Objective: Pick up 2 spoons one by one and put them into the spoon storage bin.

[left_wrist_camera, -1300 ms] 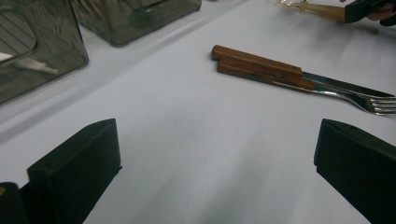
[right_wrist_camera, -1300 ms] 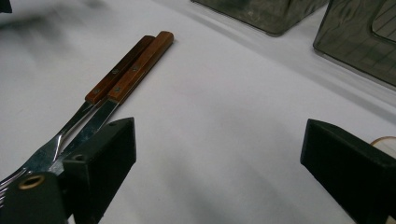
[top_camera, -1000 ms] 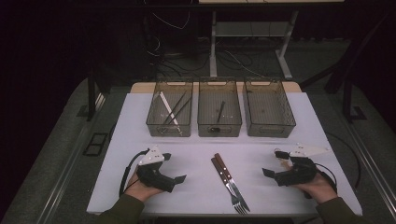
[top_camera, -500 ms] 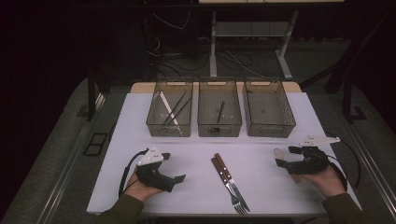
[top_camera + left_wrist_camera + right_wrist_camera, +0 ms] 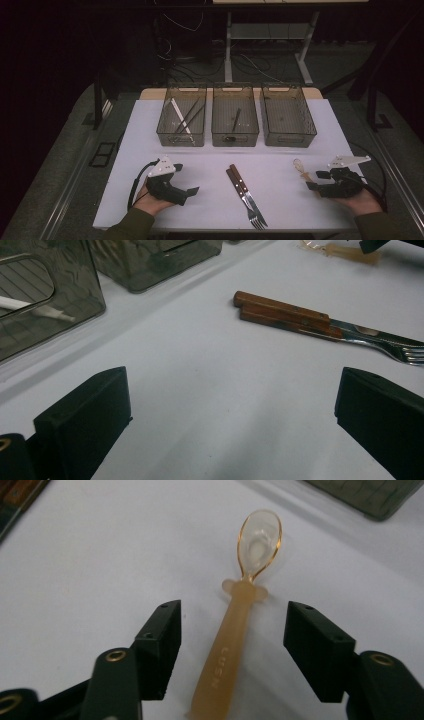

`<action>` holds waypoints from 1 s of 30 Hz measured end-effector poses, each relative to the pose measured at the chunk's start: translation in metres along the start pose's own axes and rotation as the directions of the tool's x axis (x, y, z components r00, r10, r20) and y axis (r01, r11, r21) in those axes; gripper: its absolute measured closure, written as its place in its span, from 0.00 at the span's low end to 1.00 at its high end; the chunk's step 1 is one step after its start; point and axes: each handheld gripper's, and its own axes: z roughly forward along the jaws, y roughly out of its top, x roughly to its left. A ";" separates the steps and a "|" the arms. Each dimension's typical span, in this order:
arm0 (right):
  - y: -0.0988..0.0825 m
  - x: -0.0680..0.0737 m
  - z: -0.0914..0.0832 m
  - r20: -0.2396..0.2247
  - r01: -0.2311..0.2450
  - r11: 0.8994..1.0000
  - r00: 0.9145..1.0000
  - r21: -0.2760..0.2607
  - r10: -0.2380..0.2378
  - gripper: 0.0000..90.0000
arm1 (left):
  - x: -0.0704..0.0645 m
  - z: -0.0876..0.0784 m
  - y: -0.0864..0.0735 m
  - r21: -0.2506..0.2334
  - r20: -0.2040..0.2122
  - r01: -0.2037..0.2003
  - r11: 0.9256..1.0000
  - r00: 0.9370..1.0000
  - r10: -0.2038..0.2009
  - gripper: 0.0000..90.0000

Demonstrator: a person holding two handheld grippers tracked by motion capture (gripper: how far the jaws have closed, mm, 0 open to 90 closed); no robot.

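A small spoon with an amber handle and a clear bowl lies on the white table at the front right. My right gripper straddles its handle; the jaws have just been closing, and a gap shows on each side, so the pads do not touch it. From above, the spoon lies just left of the right gripper. My left gripper rests at the front left, its jaws wide open over bare table. A wooden-handled knife and fork lie side by side between the two hands.
Three dark see-through bins stand in a row at the back: the left bin holds several thin sticks, the middle bin one dark utensil, and the right bin looks empty. The table edge runs close to both hands.
My right gripper has shifted to the right and its jaws have narrowed around the spoon's handle. The left gripper, the knife and fork have not moved.
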 end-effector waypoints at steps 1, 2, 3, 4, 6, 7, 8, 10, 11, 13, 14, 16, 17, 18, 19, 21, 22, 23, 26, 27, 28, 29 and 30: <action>-0.001 0.000 0.000 -0.002 0.001 1.000 1.000 0.005 -0.001 0.48 | 0.000 0.000 0.000 0.000 0.000 0.000 1.000 1.000 0.000 0.00; -0.002 0.001 0.000 -0.004 0.005 1.000 1.000 0.011 -0.005 0.50 | 0.000 0.000 0.000 0.001 0.001 0.001 1.000 1.000 -0.001 0.00; -0.003 0.001 -0.001 -0.005 0.006 1.000 1.000 0.018 -0.006 0.51 | 0.000 0.000 0.000 0.003 0.000 0.000 1.000 1.000 0.000 0.00; -0.004 0.002 -0.001 -0.002 0.011 1.000 1.000 0.025 -0.011 0.53 | 0.000 0.000 0.000 0.004 0.000 -0.001 1.000 1.000 0.001 0.00; -0.006 0.003 0.000 -0.004 0.014 0.999 1.000 0.045 -0.014 0.55 | 0.000 0.000 0.000 0.004 0.000 0.000 1.000 1.000 0.000 0.00; -0.006 0.004 0.001 -0.003 0.013 0.998 1.000 0.056 -0.012 0.56 | 0.000 0.000 0.000 0.004 0.000 0.000 1.000 1.000 0.000 0.00; -0.006 0.004 0.002 -0.003 0.018 0.998 1.000 0.063 -0.018 0.58 | 0.000 0.000 0.000 0.004 0.000 0.000 1.000 1.000 0.000 0.00; -0.006 0.005 0.004 -0.001 0.023 0.997 1.000 0.078 -0.023 0.61 | 0.000 0.000 0.000 0.004 0.000 -0.001 1.000 1.000 0.001 0.00; -0.006 0.006 0.005 0.001 0.027 0.996 1.000 0.089 -0.027 0.62 | 0.000 0.000 0.000 0.005 0.000 -0.003 1.000 1.000 0.003 0.01; -0.006 0.006 0.006 0.021 0.048 0.995 0.999 0.093 -0.050 0.65 | 0.000 0.000 0.000 0.005 0.000 -0.005 1.000 1.000 0.005 0.01; -0.006 0.007 0.006 0.023 0.049 0.994 0.998 0.095 -0.051 0.66 | 0.000 0.000 0.000 0.005 0.000 -0.005 1.000 1.000 0.005 0.01; -0.006 0.007 0.006 0.025 0.053 0.994 0.998 0.098 -0.056 0.67 | 0.000 0.001 0.000 0.007 0.002 -0.005 1.000 1.000 0.005 0.01; -0.006 0.007 0.006 0.024 0.054 0.994 0.998 0.099 -0.057 0.68 | 0.000 0.001 0.000 0.008 0.002 -0.006 1.000 1.000 0.006 0.01; -0.006 0.007 0.006 0.024 0.055 0.994 0.998 0.099 -0.058 0.69 | -0.001 0.001 0.000 0.005 0.004 -0.005 1.000 1.000 0.005 0.01; -0.006 0.007 0.006 0.024 0.055 0.993 0.998 0.100 -0.058 0.71 | -0.001 0.001 0.000 0.005 0.004 -0.005 1.000 1.000 0.005 0.01; -0.006 0.006 0.006 0.022 0.055 0.993 0.998 0.100 -0.057 0.74 | -0.001 0.002 0.000 0.007 0.004 -0.004 1.000 1.000 0.004 0.01; -0.006 0.006 0.006 0.022 0.056 0.994 0.998 0.099 -0.058 0.75 | -0.001 0.002 0.000 0.008 0.004 -0.005 1.000 1.000 0.005 0.01; -0.006 0.006 0.006 0.022 0.055 0.994 0.998 0.099 -0.057 0.75 | -0.001 0.002 0.000 0.006 0.005 -0.004 1.000 1.000 0.003 0.01; -0.006 0.005 0.006 0.020 0.057 0.994 0.998 0.098 -0.059 0.78 | -0.001 0.002 0.000 0.007 0.005 -0.004 1.000 1.000 0.004 0.01; -0.006 0.005 0.006 0.019 0.056 0.994 0.998 0.096 -0.058 0.79 | -0.001 0.002 0.000 0.006 0.006 -0.003 1.000 1.000 0.003 0.01; -0.006 0.004 0.006 0.017 0.054 0.994 0.998 0.095 -0.056 0.80 | -0.001 0.002 0.000 0.006 0.006 -0.004 1.000 1.000 0.004 0.01; -0.006 0.004 0.006 0.015 0.049 0.994 0.999 0.094 -0.051 0.81 | -0.001 0.002 0.000 0.006 0.005 -0.003 1.000 1.000 0.003 0.01; -0.006 0.004 0.006 0.011 0.046 0.995 0.999 0.094 -0.047 0.82 | -0.001 0.002 0.000 0.005 0.004 -0.003 1.000 1.000 0.003 0.01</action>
